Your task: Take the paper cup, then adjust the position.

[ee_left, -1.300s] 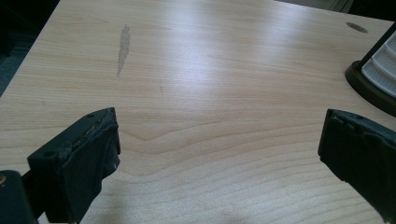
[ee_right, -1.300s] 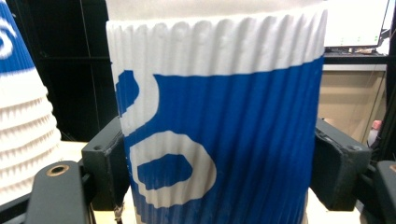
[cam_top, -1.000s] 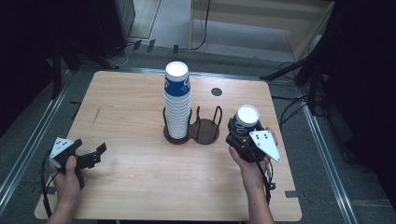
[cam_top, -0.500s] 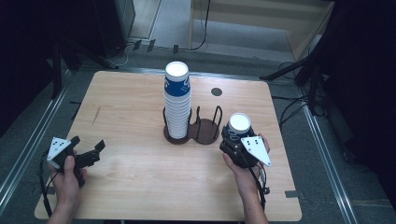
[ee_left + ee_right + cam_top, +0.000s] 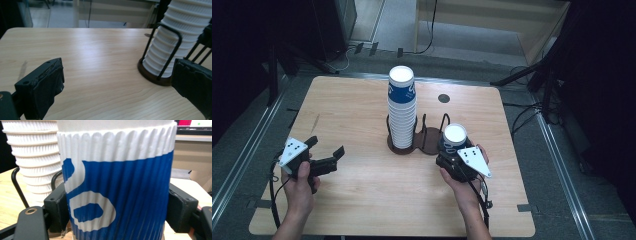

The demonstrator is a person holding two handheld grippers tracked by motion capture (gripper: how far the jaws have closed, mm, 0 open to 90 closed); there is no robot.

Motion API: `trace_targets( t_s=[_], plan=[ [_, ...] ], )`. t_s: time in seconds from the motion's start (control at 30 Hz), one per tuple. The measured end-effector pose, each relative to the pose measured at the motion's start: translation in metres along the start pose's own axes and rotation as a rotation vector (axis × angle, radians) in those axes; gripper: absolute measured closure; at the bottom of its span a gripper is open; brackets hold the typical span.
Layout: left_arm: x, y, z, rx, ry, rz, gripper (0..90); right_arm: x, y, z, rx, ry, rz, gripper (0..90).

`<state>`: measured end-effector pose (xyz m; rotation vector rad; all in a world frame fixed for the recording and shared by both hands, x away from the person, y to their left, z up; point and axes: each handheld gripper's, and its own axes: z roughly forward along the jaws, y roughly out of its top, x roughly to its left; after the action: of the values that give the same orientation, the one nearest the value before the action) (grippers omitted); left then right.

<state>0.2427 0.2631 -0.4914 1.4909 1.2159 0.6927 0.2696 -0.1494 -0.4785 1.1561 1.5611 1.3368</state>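
A tall stack of blue-and-white ribbed paper cups (image 5: pixel 401 107) stands upside down in the left ring of a dark wire cup holder (image 5: pixel 422 137) at the table's middle. My right gripper (image 5: pixel 451 156) is shut on a single upside-down blue-and-white cup (image 5: pixel 454 136) (image 5: pixel 117 182), held just right of the holder's empty right ring. Its jaws press the cup's two sides in the right gripper view. My left gripper (image 5: pixel 324 157) (image 5: pixel 117 85) hovers open near the table's left front, holding nothing, and points toward the stack (image 5: pixel 180 42).
The wooden table (image 5: pixel 352 115) has a small dark round hole (image 5: pixel 443 98) at the back right. Cables and dark stands lie on the floor behind and to the right of it. A light wooden shelf stands beyond.
My right gripper has carried the single cup leftward and slightly forward, closer to the holder's right ring. The left gripper has barely shifted.
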Motion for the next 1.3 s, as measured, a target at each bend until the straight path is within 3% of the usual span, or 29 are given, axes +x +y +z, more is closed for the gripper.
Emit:
trace_targets(
  t_s=[0.17,0.33,0.37,0.57,0.63,0.9,1.0,1.13,1.3],
  plan=[
    [-0.023,0.022,0.01,-0.012,-0.052,0.019,0.0,0.005,-0.002,0.001,0.01,0.024,0.01,20.8],
    [-0.035,0.037,0.015,-0.032,-0.1,0.027,0.0,0.011,-0.001,0.001,0.005,0.039,0.016,20.8],
    [-0.042,0.04,0.017,-0.037,-0.125,0.024,0.0,0.013,-0.001,0.001,0.004,0.046,0.015,20.8],
    [-0.058,0.041,0.021,-0.012,-0.182,0.058,0.0,0.026,-0.002,0.0,0.004,0.088,0.004,20.7],
    [-0.064,0.039,0.023,0.001,-0.231,0.07,0.0,0.031,-0.002,0.0,0.006,0.102,0.002,20.7],
    [-0.072,0.037,0.026,0.035,-0.312,0.064,0.0,0.054,-0.007,0.0,0.023,0.162,-0.03,20.7],
    [-0.076,0.039,0.027,0.048,-0.331,0.081,0.0,0.059,-0.008,0.0,0.029,0.176,-0.032,20.7],
    [-0.082,0.04,0.029,0.063,-0.371,0.069,0.0,0.066,-0.012,0.0,0.039,0.2,-0.045,20.7],
    [-0.099,0.037,0.033,0.106,-0.428,0.1,0.0,0.076,-0.016,-0.001,0.045,0.23,-0.061,20.8]
  ],
)
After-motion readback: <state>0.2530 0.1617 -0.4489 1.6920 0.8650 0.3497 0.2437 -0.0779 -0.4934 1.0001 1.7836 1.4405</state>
